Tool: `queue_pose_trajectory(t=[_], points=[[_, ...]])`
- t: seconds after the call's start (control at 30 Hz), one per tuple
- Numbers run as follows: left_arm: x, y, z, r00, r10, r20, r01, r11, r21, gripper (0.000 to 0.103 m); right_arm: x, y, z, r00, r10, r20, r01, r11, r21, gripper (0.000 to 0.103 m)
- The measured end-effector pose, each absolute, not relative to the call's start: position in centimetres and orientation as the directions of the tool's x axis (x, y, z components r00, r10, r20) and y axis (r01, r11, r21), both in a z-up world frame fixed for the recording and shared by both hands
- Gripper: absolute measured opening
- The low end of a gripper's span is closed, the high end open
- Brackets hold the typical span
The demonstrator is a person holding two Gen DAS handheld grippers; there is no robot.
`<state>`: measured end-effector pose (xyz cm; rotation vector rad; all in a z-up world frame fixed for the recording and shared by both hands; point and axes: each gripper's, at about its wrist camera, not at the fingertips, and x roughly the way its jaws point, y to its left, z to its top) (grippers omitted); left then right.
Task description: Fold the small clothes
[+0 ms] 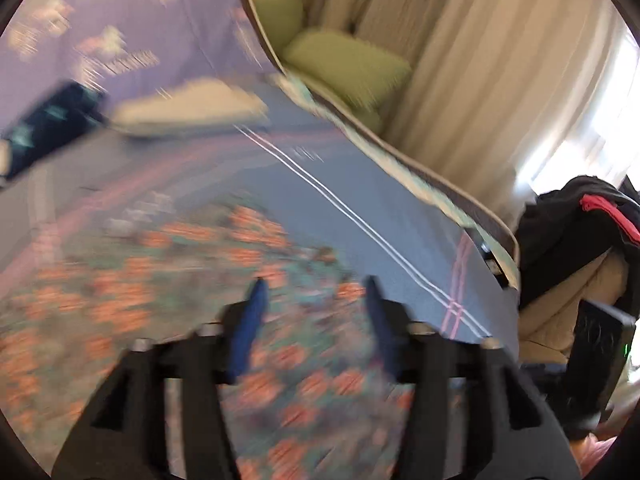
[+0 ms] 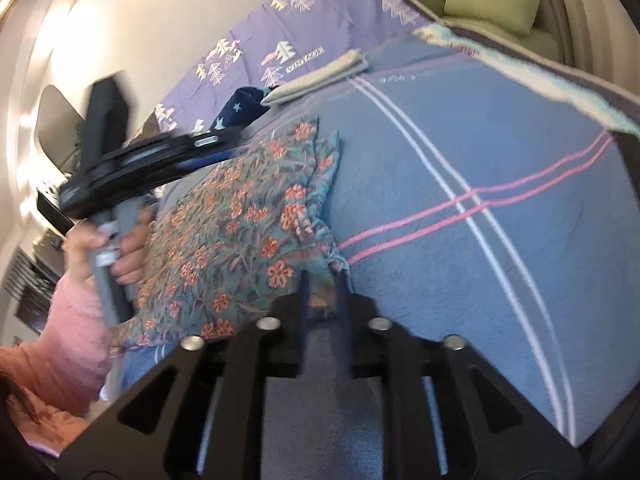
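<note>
A small floral garment (image 2: 240,224) of thin teal cloth printed with orange flowers lies spread flat on a bed covered by a blue fleece blanket (image 2: 460,152) with white and pink stripes. In the right wrist view, the garment's long axis runs from the near lower left to the far upper right, and its gathered, ruffled edge faces the pink stripes of the blanket. Beyond its far end, on the blanket, rest a folded pale grey cloth (image 2: 320,76) and a dark navy item with pale stars (image 2: 238,110); a lilac patterned sheet (image 2: 280,36) lies further back.

The right gripper (image 2: 324,280) sits at the garment's near corner. Its blue fingers (image 2: 305,300) stand close together with only a narrow gap, and a bit of the ruffled hem shows between them; whether the pads actually pinch the cloth cannot be told.

The left gripper (image 1: 316,292) hovers over the middle of the garment (image 1: 160,280), its blue fingers (image 1: 252,320) spread well apart with nothing held; this view is blurred. From the right wrist view, a hand (image 2: 116,248) in a pink sleeve (image 2: 76,336) grips its grey handle at the garment's left edge.
</note>
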<state>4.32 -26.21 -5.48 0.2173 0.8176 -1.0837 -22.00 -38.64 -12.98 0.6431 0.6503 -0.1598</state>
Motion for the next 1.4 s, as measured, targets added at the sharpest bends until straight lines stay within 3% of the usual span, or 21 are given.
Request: queue_pose_trajectory(t=[0.13,0.23,0.57,0.8,1.07,1.17,1.3,1.4], points=[[4.3,-18.9,-4.7,0.359,-0.662,-0.658,0.797,0.584,-0.153,0.063,-21.1,-37.5,-11.9,0.798,0.052,-0.600,0.307,0.822,0.480,0.021],[5.4,-12.7,-5.5,0.451,-0.599,-0.662,0.702,0.696,-0.151,0.075,-19.6,-35.3,-11.1,0.794,0.053,-0.606,0.263,0.868,0.421,0.028],[8.7,7.5,-6.0,0.649,-0.527,-0.549,0.366,0.849,-0.382,0.075,-13.5,-20.9,-9.7,0.742,0.125,-0.658,-0.087,0.992,0.090,0.042],[9.1,12.1,-9.5,0.565,-0.609,-0.556,0.369,0.790,-0.490,0.075,-10.5,-9.9,-9.5,0.712,0.218,-0.667,-0.397,0.909,-0.127,0.059],[13.4,11.8,-13.4,0.407,-0.760,-0.507,0.353,0.643,-0.680,0.075,-8.0,-1.8,-12.2,0.660,0.196,-0.726,-0.530,0.805,-0.265,0.060],[15.9,11.2,-14.5,0.343,-0.798,-0.496,0.321,0.596,-0.736,0.069,-7.5,-0.2,-13.2,0.661,0.166,-0.731,-0.535,0.788,-0.305,0.060],[17.6,11.6,-15.2,0.309,-0.814,-0.492,0.279,0.572,-0.772,0.044,-6.9,1.0,-13.7,0.674,0.151,-0.723,-0.518,0.794,-0.318,0.061],[17.5,12.3,-15.3,0.307,-0.828,-0.470,0.283,0.551,-0.786,0.044,-6.1,1.2,-13.8,0.674,0.146,-0.725,-0.512,0.799,-0.316,0.062]])
